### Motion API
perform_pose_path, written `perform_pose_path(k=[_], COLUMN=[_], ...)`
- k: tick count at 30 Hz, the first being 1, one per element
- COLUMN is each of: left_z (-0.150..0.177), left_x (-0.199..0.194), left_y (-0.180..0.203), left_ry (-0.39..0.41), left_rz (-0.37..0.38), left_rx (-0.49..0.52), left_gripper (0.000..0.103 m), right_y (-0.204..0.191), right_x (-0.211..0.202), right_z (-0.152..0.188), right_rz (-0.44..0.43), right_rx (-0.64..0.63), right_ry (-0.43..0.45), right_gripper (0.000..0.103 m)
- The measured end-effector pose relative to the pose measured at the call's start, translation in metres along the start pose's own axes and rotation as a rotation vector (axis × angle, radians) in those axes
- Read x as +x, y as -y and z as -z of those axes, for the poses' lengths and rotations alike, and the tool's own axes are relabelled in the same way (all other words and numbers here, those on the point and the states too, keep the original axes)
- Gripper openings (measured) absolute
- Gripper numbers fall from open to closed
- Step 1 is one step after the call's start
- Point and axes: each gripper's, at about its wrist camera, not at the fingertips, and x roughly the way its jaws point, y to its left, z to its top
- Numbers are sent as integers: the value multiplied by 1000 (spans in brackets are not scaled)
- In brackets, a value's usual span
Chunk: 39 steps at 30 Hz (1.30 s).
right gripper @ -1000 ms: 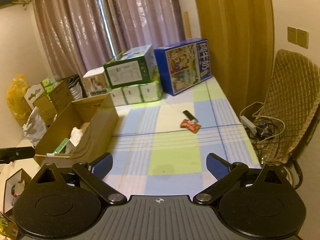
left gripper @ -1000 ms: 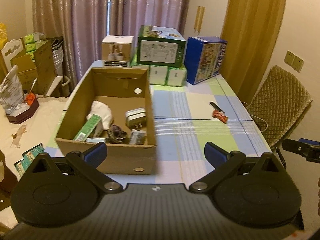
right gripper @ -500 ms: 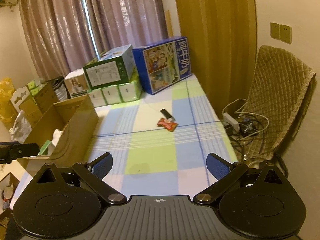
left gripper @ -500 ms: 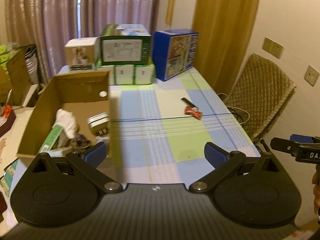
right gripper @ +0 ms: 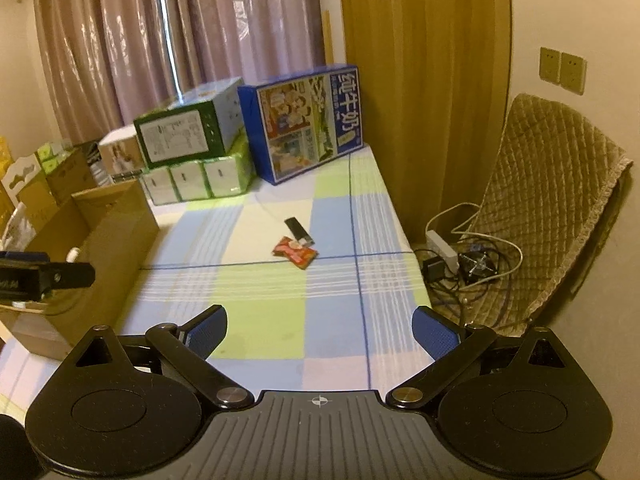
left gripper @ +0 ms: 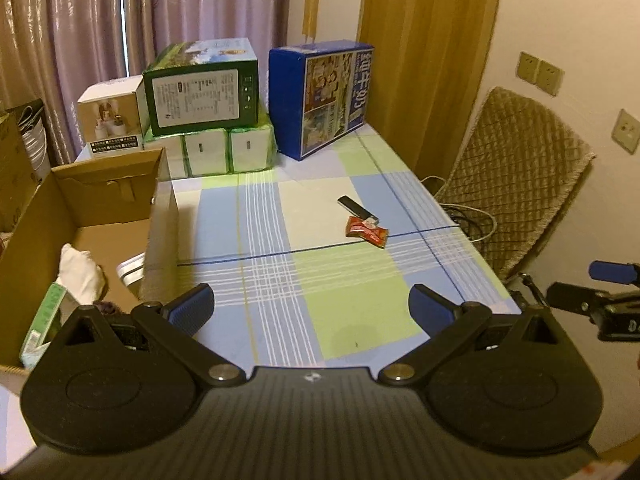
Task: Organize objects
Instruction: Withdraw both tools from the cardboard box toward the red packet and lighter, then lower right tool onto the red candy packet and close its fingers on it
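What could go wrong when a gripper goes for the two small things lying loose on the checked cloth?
The red packet and black lighter touch, so closing on one may knock the other away. Both lie flat, so open fingers could snag the tablecloth instead. They also sit nearer the table's chair-side edge, above the cables; a push might send them off.

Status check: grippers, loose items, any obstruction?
Left gripper and right gripper open, empty. Red packet and black stick loose on tablecloth, touching. Path clear.
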Motion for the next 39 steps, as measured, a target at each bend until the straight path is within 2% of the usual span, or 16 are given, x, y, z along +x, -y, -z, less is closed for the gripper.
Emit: perform_pose_path(k=[1,3,4,9,17,23,31,34,39], left_z=[-2,-7,-9,-18,-26,-28,-31,-32,-31], left_x=[10,32,43,103,185,218,243,249,256], left_y=[2,4,6,16,24,17,1,-5,-14], left_ry=[-6,-20,-26,-53,-91,-109,-108,-102,-102], left_rz=[-6,-10,-12,-15,-26,-41,-69,-73,-76], left_rx=[-3,-16,-22,-34,-33,-32,-38,-51,-79], left_gripper=[102,102,102,102,101,101,101,101,101], right_y=[4,11,15,31,42,34,16,11,4], right_x=[9,27,38,90,180,234,281,294,309], right_z=[-1,-3,-4,-10,-20,-24,-30,-32,-35], right_rz=[-1,-5,-9,-27,-89,-146,-216,-236,-260], right_rx=[-8,-17,-20,-44,-88,-153,-307,-354,-426], right_ry=[-5,-27,-39,-76,-124,-133,-116,-114,-112], right_gripper=[92,75,74,48,27,26,27,30,42])
